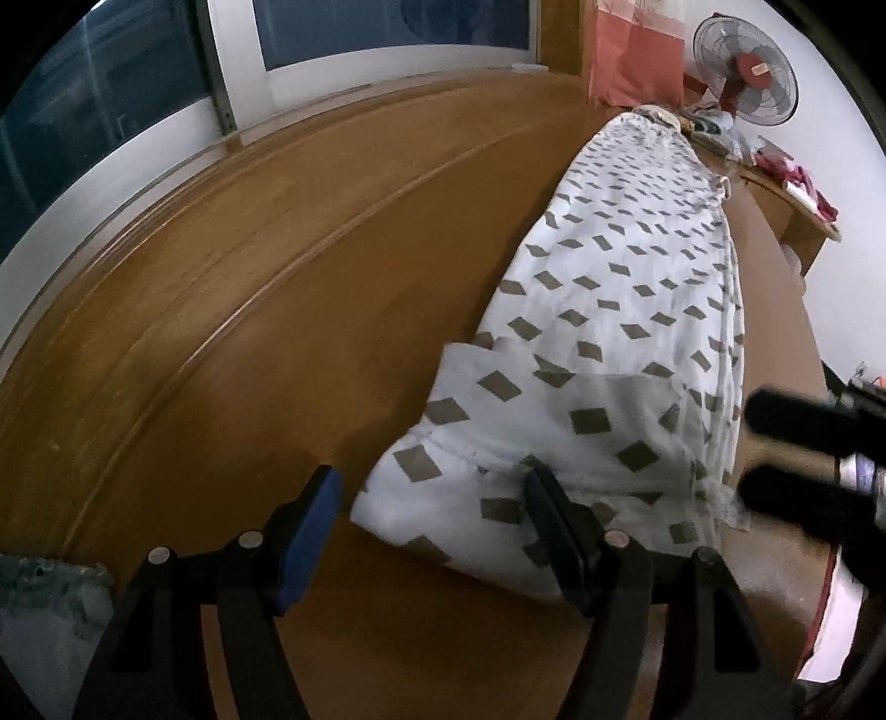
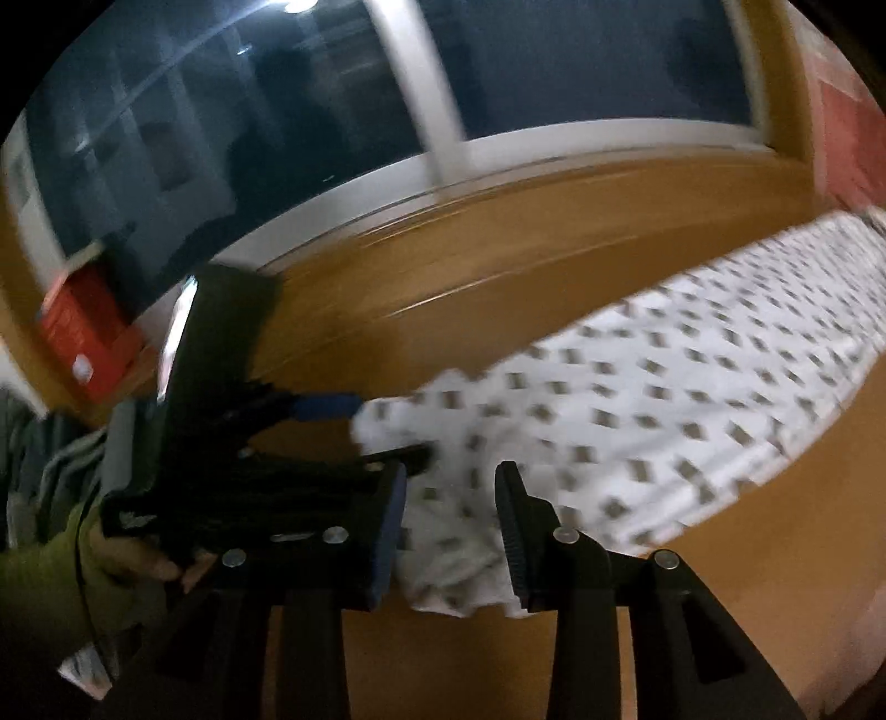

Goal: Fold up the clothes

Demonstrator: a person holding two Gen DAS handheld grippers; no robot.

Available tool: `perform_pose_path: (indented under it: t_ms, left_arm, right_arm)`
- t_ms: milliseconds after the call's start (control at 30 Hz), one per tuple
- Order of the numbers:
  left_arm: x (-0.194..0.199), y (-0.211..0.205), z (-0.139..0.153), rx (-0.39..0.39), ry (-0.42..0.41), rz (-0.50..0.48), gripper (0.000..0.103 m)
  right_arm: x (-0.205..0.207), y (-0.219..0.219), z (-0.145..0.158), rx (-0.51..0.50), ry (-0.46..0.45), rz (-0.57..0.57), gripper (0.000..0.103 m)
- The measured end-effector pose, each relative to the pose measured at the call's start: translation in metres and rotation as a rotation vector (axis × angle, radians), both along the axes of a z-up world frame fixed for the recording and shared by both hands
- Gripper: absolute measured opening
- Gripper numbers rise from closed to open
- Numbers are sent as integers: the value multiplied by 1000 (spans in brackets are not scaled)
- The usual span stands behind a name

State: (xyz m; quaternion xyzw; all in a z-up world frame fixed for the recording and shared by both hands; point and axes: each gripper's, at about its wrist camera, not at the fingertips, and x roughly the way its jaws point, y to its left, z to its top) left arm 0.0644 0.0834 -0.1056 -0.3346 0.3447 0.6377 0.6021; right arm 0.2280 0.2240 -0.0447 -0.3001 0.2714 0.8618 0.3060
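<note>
The left gripper (image 1: 429,518) stands released, its blue-padded finger over bare wood and its dark finger lying against the near edge of the garment (image 1: 620,310), pinching nothing. The right gripper (image 2: 448,523) is unclenched too, its jaws parted over the garment's (image 2: 637,404) near end; cloth shows in the gap, but the pads do not press on it. In the right wrist view the other tool reaches in from the left, held by a hand (image 2: 138,559) in an olive-green sleeve (image 2: 39,598).

The garment is white, printed all over with small grey-brown diamonds, and folded into a long narrow strip. It lies flat on the wooden table (image 1: 288,288), running from near the claws to the far right. Its near end is doubled over and slightly rumpled, with a stitched hem showing. At the far end stands a fan (image 1: 745,69); a window (image 1: 387,27) runs along the table's far side.
</note>
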Motion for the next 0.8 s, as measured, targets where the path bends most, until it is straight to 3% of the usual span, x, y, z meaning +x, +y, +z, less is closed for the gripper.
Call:
perform_pose_path:
  t_ms: [167, 300, 367, 600, 700, 733, 800]
  left_arm:
    - [-5, -4, -2, 0, -35, -5, 69]
    - [0, -6, -4, -35, -89, -44, 69]
    - [13, -11, -3, -53, -73, -92, 69]
    - [47, -33, 2, -82, -32, -198, 69]
    - [45, -46, 10, -61, -16, -232, 69]
    - [43, -50, 12, -58, -9, -247, 69]
    - [41, -55, 14, -58, 3, -262, 69]
  right_arm:
    - [-1, 25, -28, -128, -80, -38, 30]
    - [-1, 7, -26, -37, -231, -6, 28]
    - [3, -4, -26, -15, -287, -6, 28]
    - [34, -28, -19, -57, -265, -102, 28]
    - [55, -49, -5, -2, -245, -110, 41]
    - [60, -57, -2, 14, -250, -101, 53]
    - [65, -71, -1, 41, -267, -78, 57]
